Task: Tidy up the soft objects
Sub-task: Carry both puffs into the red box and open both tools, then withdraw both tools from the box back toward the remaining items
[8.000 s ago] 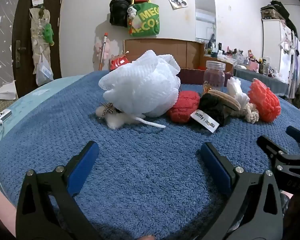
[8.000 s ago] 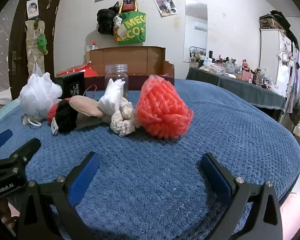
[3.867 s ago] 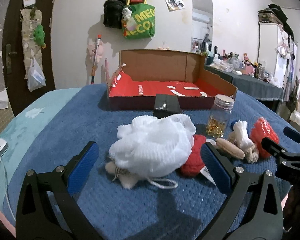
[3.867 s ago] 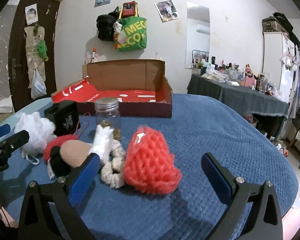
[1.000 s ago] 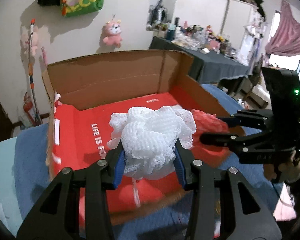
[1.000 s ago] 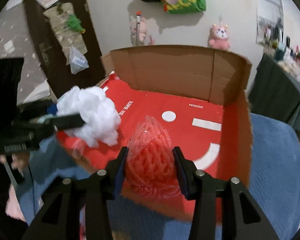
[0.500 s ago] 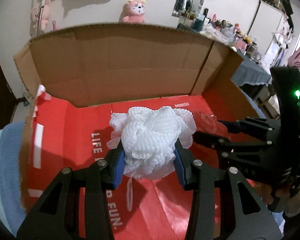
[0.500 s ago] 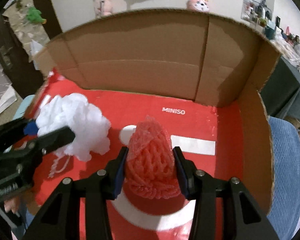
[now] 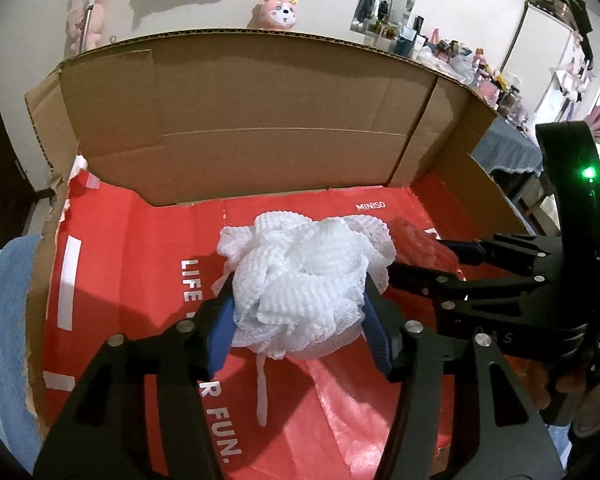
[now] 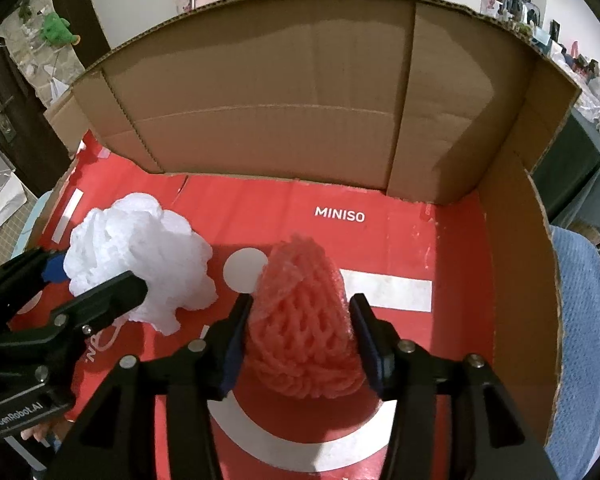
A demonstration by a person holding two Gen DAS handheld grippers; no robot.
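Between the blue pads of my left tongs (image 9: 298, 322) sits the white ruffled mesh bath pouf (image 9: 306, 280), low over the red printed floor of the brown cardboard box (image 9: 276, 120), its white cord loop trailing down toward me. I read it as lowered this far so that it drops onto the liner rather than bouncing out. The jaws of my left tongs have just been opening; the pouf is between them, its ruffles brushing both pads, but no longer squeezed, so I count it as let go.

To the right of my left tongs, my right tongs (image 10: 298, 342) straddle the coral-red knitted net pouf (image 10: 304, 320), which rests on the red floor near the white arc print. These jaws have also just been opening: the left pad (image 10: 236, 340) touches the net, while a narrow gap shows at the right pad, so the grip is slack.

Both soft items are inside the box, just beside each other, well forward of its upright back flap.
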